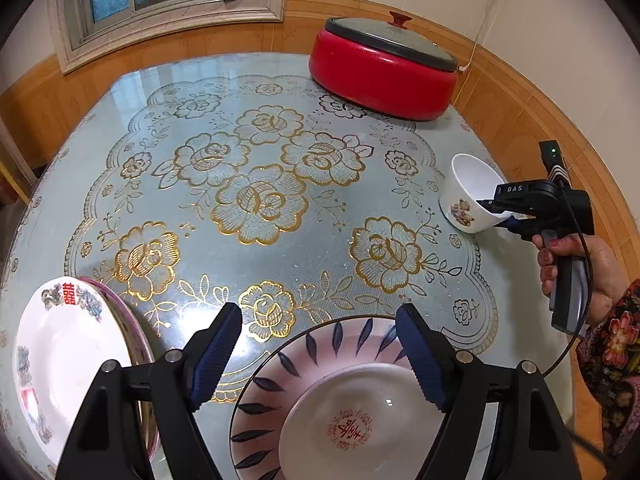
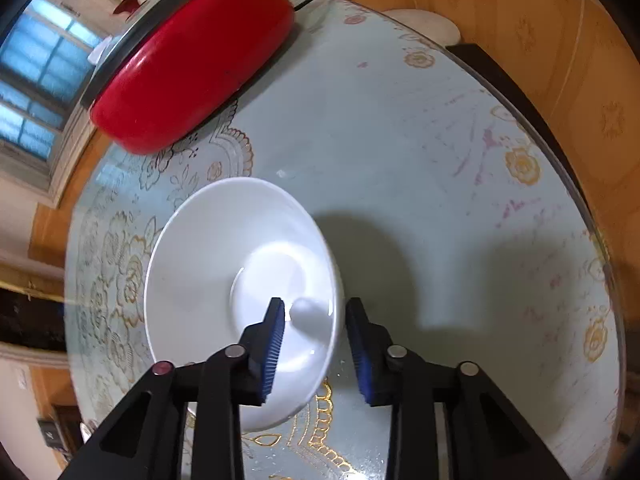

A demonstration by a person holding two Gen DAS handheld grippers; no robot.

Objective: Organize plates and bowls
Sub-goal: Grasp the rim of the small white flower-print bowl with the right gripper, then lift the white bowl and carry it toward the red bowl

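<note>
My left gripper [image 1: 319, 354] is open and empty, low over the near table edge. Its right finger hangs over a pink plate with blue leaf marks [image 1: 276, 392], which carries a white dish with a red emblem [image 1: 360, 424]. A white plate with a red character [image 1: 68, 360] lies on a pink-rimmed plate [image 1: 128, 320] at the near left. My right gripper [image 2: 316, 340] is shut on the rim of a small white flowered bowl [image 2: 240, 288], tilted on its side above the table. In the left wrist view the bowl [image 1: 468, 196] and right gripper [image 1: 494, 208] are at the right.
A red electric pot with a grey lid [image 1: 384, 68] stands at the far right of the floral glass-topped table [image 1: 260, 184]; it also shows in the right wrist view [image 2: 192, 60]. Wood-panelled walls close in behind and right. A window is at far left.
</note>
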